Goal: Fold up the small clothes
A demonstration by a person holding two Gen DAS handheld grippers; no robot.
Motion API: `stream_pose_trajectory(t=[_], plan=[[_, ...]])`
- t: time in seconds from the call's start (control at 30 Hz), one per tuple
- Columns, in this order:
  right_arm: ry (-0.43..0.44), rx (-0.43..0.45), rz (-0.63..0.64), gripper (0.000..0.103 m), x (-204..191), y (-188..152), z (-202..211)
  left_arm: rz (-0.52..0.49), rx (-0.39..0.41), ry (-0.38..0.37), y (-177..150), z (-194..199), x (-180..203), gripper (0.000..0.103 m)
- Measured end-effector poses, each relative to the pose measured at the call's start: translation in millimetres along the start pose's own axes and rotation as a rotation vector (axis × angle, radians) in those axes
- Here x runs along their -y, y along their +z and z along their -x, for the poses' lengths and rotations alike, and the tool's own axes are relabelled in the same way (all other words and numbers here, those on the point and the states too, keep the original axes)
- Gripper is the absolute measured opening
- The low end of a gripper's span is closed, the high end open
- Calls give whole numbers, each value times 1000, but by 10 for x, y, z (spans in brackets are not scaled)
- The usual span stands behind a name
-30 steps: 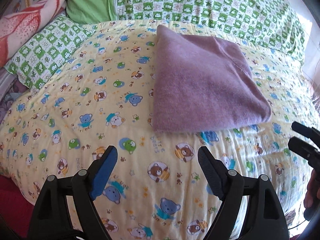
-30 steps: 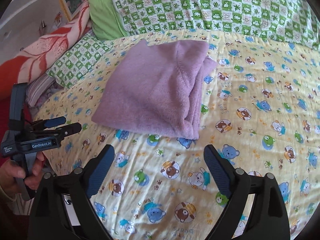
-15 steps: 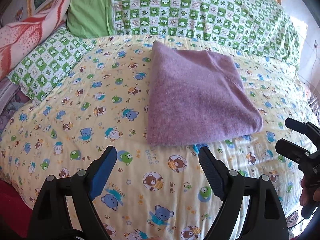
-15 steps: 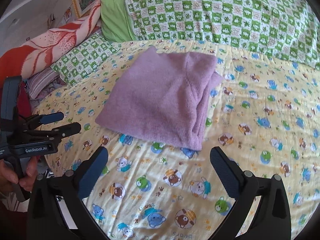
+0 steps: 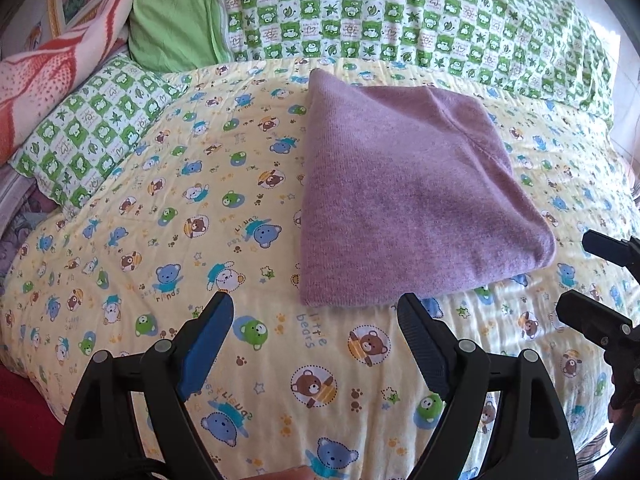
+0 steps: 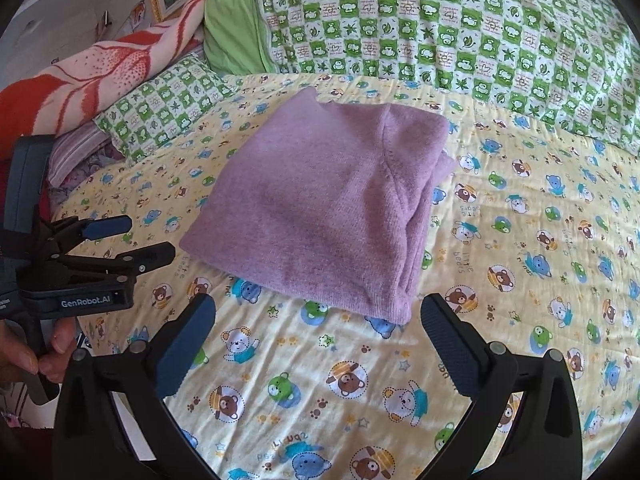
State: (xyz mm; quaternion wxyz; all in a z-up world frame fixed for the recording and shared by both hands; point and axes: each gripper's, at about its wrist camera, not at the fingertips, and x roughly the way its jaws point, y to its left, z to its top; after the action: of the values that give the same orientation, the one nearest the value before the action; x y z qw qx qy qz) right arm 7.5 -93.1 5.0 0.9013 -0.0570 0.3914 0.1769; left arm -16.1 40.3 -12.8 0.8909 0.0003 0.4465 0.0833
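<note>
A folded purple knit garment (image 5: 412, 196) lies flat on the yellow bear-print quilt (image 5: 168, 208). My left gripper (image 5: 314, 306) hovers open just before the garment's near edge, and nothing is between its blue-padded fingers. In the right wrist view the same garment (image 6: 320, 200) shows stacked layers along its right side. My right gripper (image 6: 320, 308) stands wide open in front of its near corner, apart from the cloth. Each view catches the other tool: the right gripper (image 5: 592, 280) at the right edge, and the left gripper (image 6: 140, 238) at the left, held by a hand (image 6: 24, 356).
A green checked pillow (image 5: 400, 12) and a plain green one (image 5: 172, 12) line the back of the bed. A smaller checked pillow (image 5: 92, 128) and a red-and-pink blanket (image 5: 52, 68) lie at the left. The quilt drops off at the front-left edge.
The garment sits lower in both views, nearer the fingertips, so both grippers have drawn closer to it. The right gripper's jaws have spread wider.
</note>
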Motion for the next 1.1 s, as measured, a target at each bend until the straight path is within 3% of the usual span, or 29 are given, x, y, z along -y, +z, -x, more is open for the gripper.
stream_pose_trajectory(t=[1.1], plan=[[-44,10,-74,102,254,153,-214,-68,10,19,276,-205,184,86]])
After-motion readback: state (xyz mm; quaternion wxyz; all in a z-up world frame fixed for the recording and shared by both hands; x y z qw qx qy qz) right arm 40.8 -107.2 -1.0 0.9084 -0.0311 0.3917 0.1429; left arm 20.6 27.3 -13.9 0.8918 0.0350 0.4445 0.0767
